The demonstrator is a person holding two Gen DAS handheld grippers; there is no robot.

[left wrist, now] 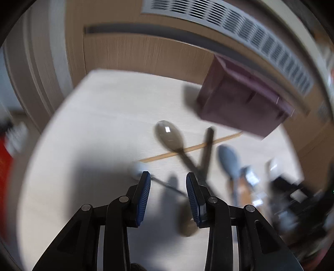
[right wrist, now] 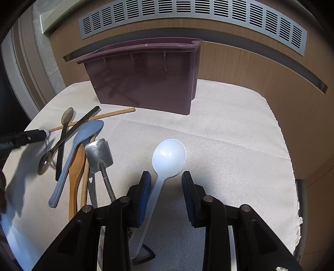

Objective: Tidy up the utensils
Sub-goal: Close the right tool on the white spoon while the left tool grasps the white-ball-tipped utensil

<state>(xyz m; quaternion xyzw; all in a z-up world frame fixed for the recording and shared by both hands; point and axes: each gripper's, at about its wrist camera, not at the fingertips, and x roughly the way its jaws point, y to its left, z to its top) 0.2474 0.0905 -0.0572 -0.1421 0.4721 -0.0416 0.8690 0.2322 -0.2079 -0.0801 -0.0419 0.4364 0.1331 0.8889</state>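
Observation:
A dark purple utensil holder [right wrist: 146, 79] stands at the back of a cloth-covered table; it also shows in the left wrist view [left wrist: 240, 95]. My right gripper [right wrist: 165, 177] is open, with a white plastic spoon [right wrist: 167, 158] lying on the cloth between its fingers. A pile of utensils lies at the left: a blue spoon [right wrist: 77, 154], a wooden spoon [right wrist: 76, 173], a metal spatula [right wrist: 99, 155], two smoky translucent spoons [right wrist: 66, 118] and a chopstick [right wrist: 108, 114]. My left gripper [left wrist: 168, 177] is open above a thin-handled white-tipped utensil [left wrist: 139, 168] and a smoky spoon [left wrist: 169, 135]. That view is blurred.
The beige cloth [right wrist: 229, 146] covers the table, with its edge at the right. A wood-panelled wall with a metal vent grille [right wrist: 187, 14] stands behind the holder. The left gripper's body [right wrist: 23, 137] reaches in over the utensil pile.

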